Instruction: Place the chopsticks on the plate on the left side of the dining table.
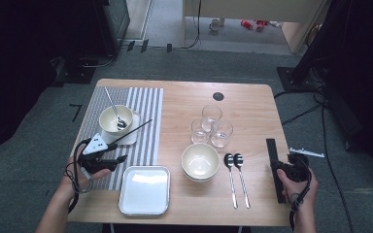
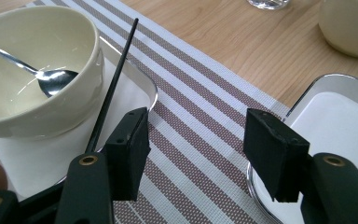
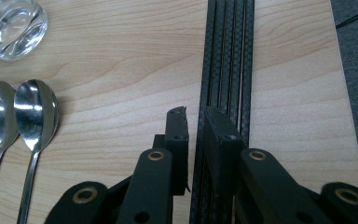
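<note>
2 grippers: both parked over the table (image 3: 121,56), mid place-setting by the look of it.
Left gripper (image 2: 196,140): jaws released, nothing between them, hanging over the mat (image 2: 191,107).
Right gripper (image 3: 196,121): jaws almost together, with the edge of the sticks (image 3: 228,56) running under the narrow gap. Honestly can't tell if the pads are pinching 1 or just sitting over it.
Where the sticks are: a tight black bundle lying along the table's right edge, well clear of the spoons (image 3: 18,112).
Laid stick (image 2: 114,79): 1 already rests across the tray (image 2: 151,93) beside the bowl (image 2: 37,93), so my guess is its partner is the job now.
How I'd do it: get 1 stick only, pinched square near its end, and lift straight up so the neighbours don't roll.
Watch out: they're thin and slick, so a crooked pinch probably drags 2 or flicks the bundle off the edge.
Landing: lay it parallel to the laid stick.
</note>
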